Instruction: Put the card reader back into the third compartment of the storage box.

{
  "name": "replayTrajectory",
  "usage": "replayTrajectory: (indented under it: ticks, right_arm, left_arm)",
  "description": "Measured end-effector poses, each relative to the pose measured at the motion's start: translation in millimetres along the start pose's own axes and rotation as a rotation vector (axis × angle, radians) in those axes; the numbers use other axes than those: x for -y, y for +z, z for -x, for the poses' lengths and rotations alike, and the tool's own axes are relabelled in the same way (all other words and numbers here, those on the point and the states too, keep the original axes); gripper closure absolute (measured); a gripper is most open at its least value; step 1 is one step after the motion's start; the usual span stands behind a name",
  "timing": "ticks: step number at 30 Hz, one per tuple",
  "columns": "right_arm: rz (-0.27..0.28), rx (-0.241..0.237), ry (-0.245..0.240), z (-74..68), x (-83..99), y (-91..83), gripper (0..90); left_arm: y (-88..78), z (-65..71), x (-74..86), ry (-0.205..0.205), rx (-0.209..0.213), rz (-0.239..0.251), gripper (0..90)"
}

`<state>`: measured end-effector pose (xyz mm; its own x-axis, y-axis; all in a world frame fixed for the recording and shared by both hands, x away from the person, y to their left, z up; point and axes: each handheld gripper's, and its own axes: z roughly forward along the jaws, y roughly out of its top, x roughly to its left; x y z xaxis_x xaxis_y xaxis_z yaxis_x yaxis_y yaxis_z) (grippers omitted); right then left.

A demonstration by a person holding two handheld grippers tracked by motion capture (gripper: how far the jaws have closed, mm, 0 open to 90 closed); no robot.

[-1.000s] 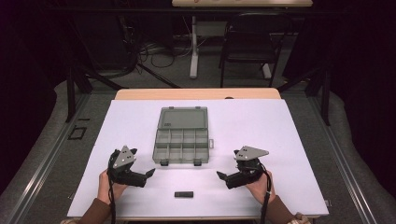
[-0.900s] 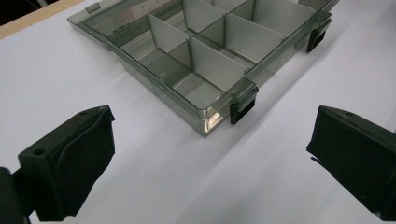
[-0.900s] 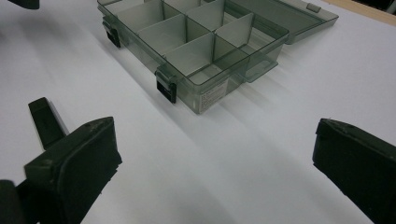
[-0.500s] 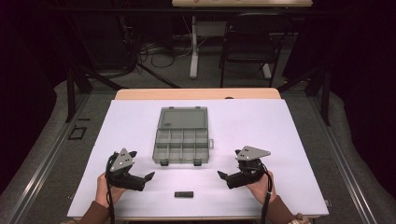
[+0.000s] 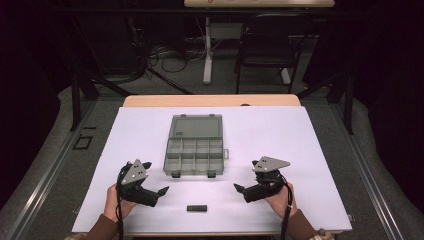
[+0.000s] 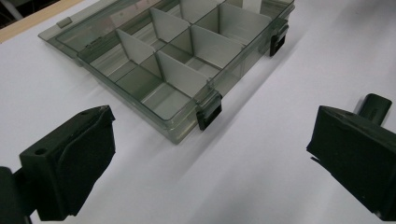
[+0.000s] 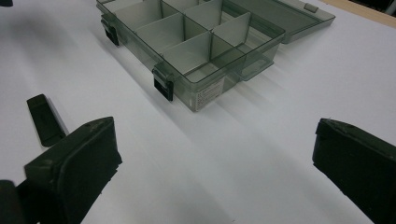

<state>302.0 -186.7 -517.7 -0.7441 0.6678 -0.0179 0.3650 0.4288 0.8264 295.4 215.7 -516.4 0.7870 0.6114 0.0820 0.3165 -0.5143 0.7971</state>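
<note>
Two black two-jaw grippers are hovering low over the white table sheet [image 5: 300,135], one in each hand of the person. The left gripper [image 5: 161,191] is sitting at the near left of the sheet, and its jaws are standing wide apart and are holding nothing. The right gripper [image 5: 237,188] is sitting at the near right, and its jaws are also spread wide with nothing between them. Both grippers are pointing inward, toward each other.

Between them, close to the near edge of the sheet, a small flat black rectangular block [image 5: 196,208] is lying on its side. It is apart from both grippers and nothing is touching it. In the right gripper view this block [image 7: 44,120] is lying just beyond the left jaw, and in the left gripper view its end [image 6: 373,107] is showing behind the right jaw.

Farther from the person, a smoky grey transparent plastic organiser box with dividers [image 5: 194,156] is resting in the middle of the sheet. Its lid [image 5: 195,127] is lying open and flat on the far side. The compartments I can see are looking empty, and two dark latches [image 6: 208,113] are hanging on the near wall.
</note>
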Motion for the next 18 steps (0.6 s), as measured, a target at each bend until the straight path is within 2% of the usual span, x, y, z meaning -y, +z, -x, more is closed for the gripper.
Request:
replayTrajectory:
  ticks: [6,10,18]
  right_arm:
    - [0.001,-0.002,-0.017,-1.6,-1.1,1.8,0.0]
    - [0.011,0.002,-0.029,-2.0,-2.7,0.5,0.0]
    - [0.005,0.004,-0.029,0.8,-1.6,1.6,0.0]
  left_arm:
    - [1.3,7.7,-7.7,0.029,0.016,-0.025,0.0]
    - [2.2,14.0,-11.8,0.070,0.021,-0.046,0.0]
    - [6.1,21.1,-19.2,0.108,0.038,-0.070,0.0]
